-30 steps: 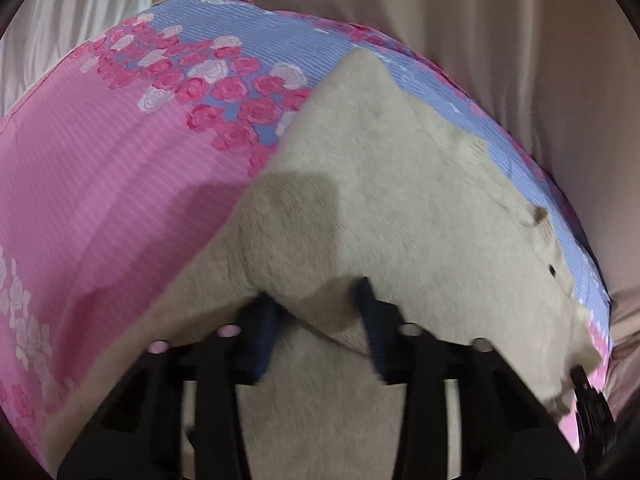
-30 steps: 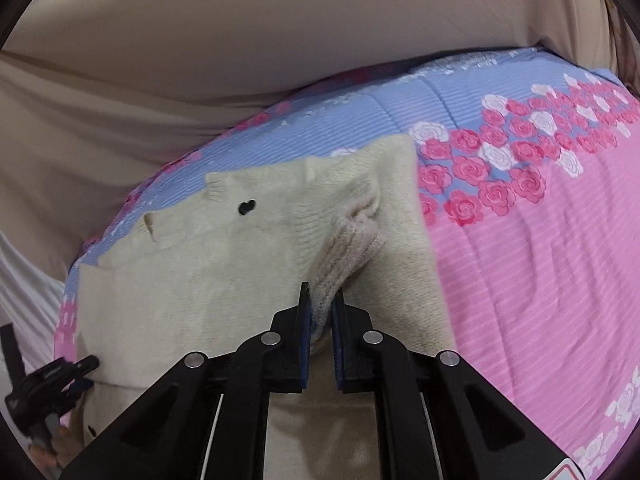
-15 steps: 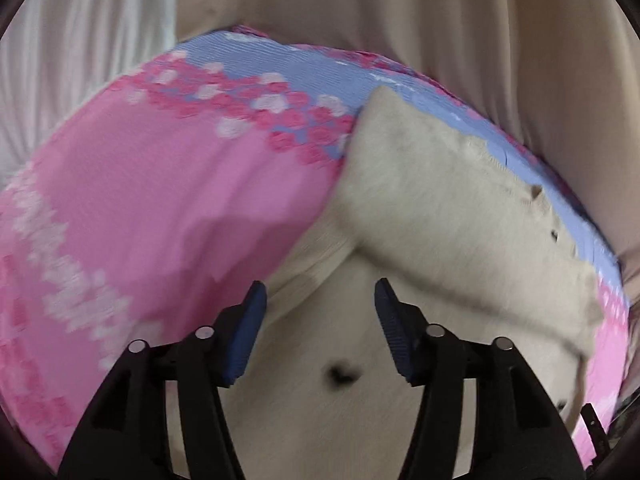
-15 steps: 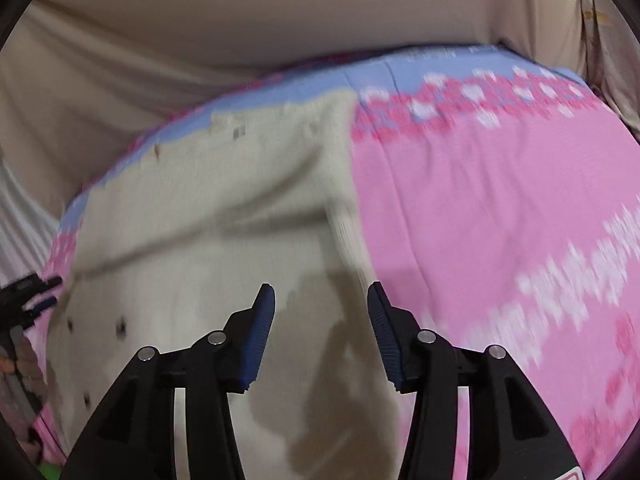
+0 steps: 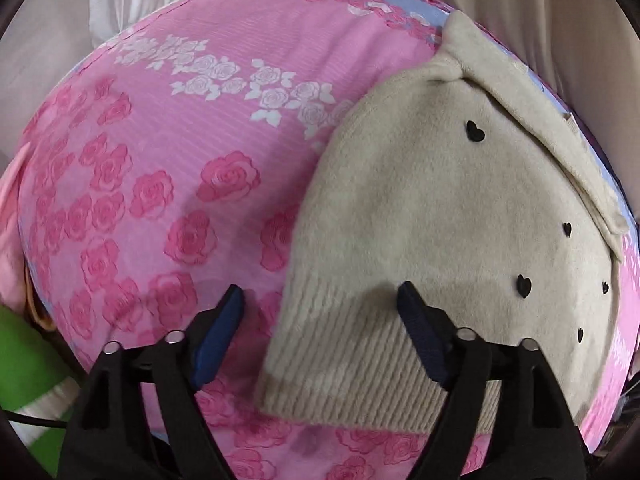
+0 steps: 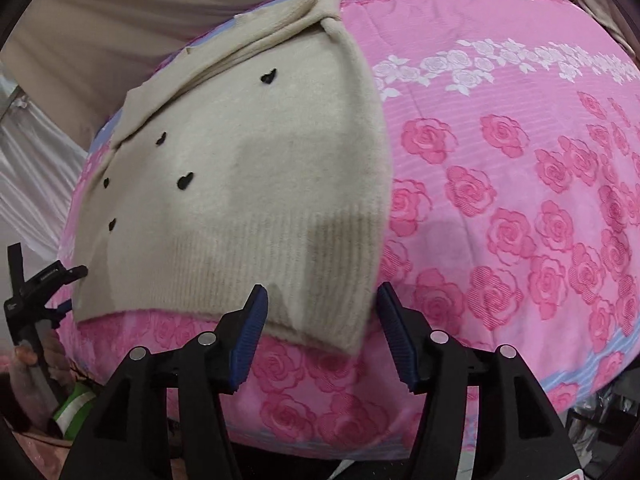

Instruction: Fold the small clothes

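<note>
A small cream knit sweater (image 5: pixel 440 208) with black heart dots lies flat on the pink rose-print bedspread (image 5: pixel 168 152). Both sleeves are folded in across its far end. Its ribbed hem faces me. My left gripper (image 5: pixel 320 312) is open and empty, just above the hem's left corner. The sweater also shows in the right wrist view (image 6: pixel 248 168). My right gripper (image 6: pixel 320 308) is open and empty, over the hem's right corner. The other gripper (image 6: pixel 36 292) shows at the left edge of the right wrist view.
The bedspread (image 6: pixel 520 200) covers a raised surface with a blue band along its far edge. Beige drapes (image 6: pixel 120 12) hang behind it. A green object (image 5: pixel 24 364) and pink cloth (image 5: pixel 10 240) sit at the left, below the surface's edge.
Both grippers let go of the sleeves they held over the sweater, opened, and pulled back toward the ribbed hem. The sleeves now lie folded across the far end.
</note>
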The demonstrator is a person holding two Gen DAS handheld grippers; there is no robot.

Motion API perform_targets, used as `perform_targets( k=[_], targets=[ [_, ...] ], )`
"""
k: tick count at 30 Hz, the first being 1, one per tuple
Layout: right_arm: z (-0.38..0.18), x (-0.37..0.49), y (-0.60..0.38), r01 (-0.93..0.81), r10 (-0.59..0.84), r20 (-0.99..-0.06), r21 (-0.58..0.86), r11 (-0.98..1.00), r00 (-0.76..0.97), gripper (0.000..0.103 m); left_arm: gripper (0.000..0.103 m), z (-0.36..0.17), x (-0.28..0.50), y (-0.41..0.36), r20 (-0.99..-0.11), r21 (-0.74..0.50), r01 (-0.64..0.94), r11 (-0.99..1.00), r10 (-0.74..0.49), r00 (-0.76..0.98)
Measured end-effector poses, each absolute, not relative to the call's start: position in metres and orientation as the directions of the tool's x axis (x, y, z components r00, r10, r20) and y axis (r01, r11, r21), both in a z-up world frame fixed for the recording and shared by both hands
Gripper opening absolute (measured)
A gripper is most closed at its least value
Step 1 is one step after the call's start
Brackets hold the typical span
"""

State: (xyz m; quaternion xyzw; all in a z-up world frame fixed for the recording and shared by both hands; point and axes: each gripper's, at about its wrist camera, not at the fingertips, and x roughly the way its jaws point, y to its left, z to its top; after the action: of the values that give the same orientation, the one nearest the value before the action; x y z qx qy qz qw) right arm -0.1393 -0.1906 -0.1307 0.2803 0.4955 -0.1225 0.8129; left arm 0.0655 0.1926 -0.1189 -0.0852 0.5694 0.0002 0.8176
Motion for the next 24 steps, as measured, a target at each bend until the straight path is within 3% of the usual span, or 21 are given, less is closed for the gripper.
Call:
perform_targets(
  k=[8,10,12,13,15,17,24],
  targets=[
    [-0.13,-0.135,-0.178,0.446,0.096,-0.852,0.362,0.818,0.514,0.053,0.081,-0.117,0.045,0.207,-0.922,-0.2,-0.147,0.969,-0.135,0.363],
    [-0.131,-0.136,-0.18,0.446,0.113,-0.847,0.382,0.81,0.52,0.041,0.081,-0.117,0.042,0.206,-0.919,-0.2,-0.131,0.971,-0.14,0.369],
    [-0.133,-0.132,-0.185,0.456,0.129,-0.845,0.402,0.794,0.52,0.016,0.081,-0.118,0.042,0.207,-0.915,-0.204,-0.134,0.97,-0.141,0.378],
    [-0.133,-0.13,-0.187,0.461,0.134,-0.839,0.414,0.785,0.527,0.014,0.078,-0.118,0.043,0.208,-0.914,-0.206,-0.137,0.969,-0.14,0.382],
    [-0.128,-0.127,-0.19,0.465,0.133,-0.831,0.427,0.776,0.541,0.009,0.059,-0.117,0.046,0.206,-0.911,-0.201,-0.118,0.972,-0.141,0.387],
    [-0.118,-0.126,-0.191,0.456,0.121,-0.82,0.426,0.782,0.559,0.008,0.009,-0.115,0.054,0.204,-0.907,-0.267,-0.058,0.962,-0.23,0.353],
    [-0.073,-0.143,-0.2,0.439,0.049,-0.819,0.356,0.825,0.572,0.007,0.007,-0.071,0.039,0.205,-0.888,-0.309,0.0,0.951,-0.288,0.359]
  ],
)
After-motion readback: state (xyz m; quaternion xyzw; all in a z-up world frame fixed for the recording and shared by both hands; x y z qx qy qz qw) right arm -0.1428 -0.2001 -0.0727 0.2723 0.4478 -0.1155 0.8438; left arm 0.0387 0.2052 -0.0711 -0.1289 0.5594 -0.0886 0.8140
